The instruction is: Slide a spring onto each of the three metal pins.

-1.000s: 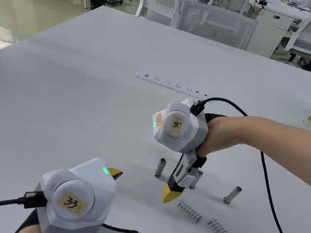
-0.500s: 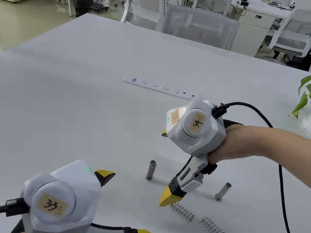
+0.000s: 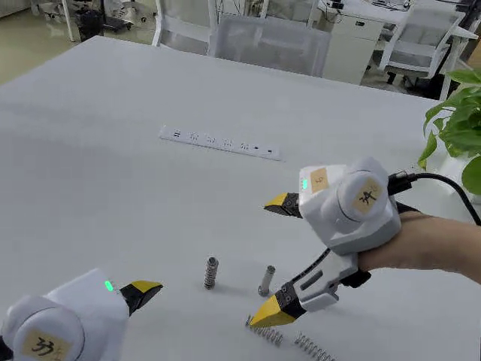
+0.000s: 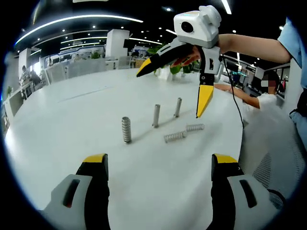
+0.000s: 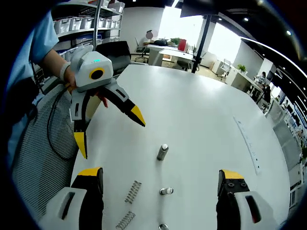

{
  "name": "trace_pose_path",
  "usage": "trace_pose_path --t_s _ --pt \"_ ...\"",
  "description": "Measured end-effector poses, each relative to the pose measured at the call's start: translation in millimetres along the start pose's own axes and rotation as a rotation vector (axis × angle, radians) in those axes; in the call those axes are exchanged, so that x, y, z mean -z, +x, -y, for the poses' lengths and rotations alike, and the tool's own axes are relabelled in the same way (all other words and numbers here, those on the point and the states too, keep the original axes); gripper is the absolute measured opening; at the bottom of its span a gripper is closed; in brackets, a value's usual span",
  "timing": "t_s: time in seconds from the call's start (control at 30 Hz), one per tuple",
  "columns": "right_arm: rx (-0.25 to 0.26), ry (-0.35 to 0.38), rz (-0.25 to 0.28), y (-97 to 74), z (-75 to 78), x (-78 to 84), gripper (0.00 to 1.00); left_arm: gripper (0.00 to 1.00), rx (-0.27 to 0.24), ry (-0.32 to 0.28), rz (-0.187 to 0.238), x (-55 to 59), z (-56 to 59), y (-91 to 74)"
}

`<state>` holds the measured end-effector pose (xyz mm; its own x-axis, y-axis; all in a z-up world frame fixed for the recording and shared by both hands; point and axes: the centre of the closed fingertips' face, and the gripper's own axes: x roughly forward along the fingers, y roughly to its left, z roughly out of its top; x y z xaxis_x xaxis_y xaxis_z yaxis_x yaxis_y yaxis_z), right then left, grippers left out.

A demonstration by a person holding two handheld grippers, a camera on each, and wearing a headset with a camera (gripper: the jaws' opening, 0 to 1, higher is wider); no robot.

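Right now the right gripper (image 3: 276, 259) hangs at the right of the head view, the hand (image 3: 421, 244) tipping it downward, its jaws spread wide over the table (image 3: 113, 150). At lower left the left gripper (image 4: 159, 162) is also spread and empty. At centre stands a spring-covered pin (image 3: 211, 272), a bare pin (image 3: 266, 280) beside it, and loose springs (image 3: 264, 331) below.

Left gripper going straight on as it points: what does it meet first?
Likely the nearer loose spring, lying ahead between the open fingers of the left gripper; a bare pin stands just behind it. Depth is unclear.
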<state>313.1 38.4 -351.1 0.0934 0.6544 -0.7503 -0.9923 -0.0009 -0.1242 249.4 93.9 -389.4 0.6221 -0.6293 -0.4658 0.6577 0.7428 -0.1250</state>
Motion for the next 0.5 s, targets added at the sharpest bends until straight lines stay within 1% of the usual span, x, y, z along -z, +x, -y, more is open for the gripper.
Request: trace_pose_path --t_s 0.1,0.23,0.37,0.4,0.5 --pt "0.025 0.039 0.019 -9.9 -3.7 10.7 0.99 0.86 0.019 0.024 -0.008 -1.4 0.1 3.3" --pt "0.062 0.109 0.025 -24.5 -10.5 32.3 0.99 0.84 0.046 0.058 -0.011 -6.0 0.7 8.9" --pt "0.099 0.165 0.037 -36.8 -18.1 50.7 0.99 0.82 0.074 0.103 -0.019 -9.1 3.6 15.6" --pt "0.105 0.181 0.039 -40.8 -22.1 57.0 0.99 0.81 0.086 0.114 -0.021 -9.7 5.2 17.9" --pt "0.138 0.230 0.040 -50.2 -27.1 72.3 0.99 0.79 0.106 0.136 -0.031 -9.6 8.2 23.1"
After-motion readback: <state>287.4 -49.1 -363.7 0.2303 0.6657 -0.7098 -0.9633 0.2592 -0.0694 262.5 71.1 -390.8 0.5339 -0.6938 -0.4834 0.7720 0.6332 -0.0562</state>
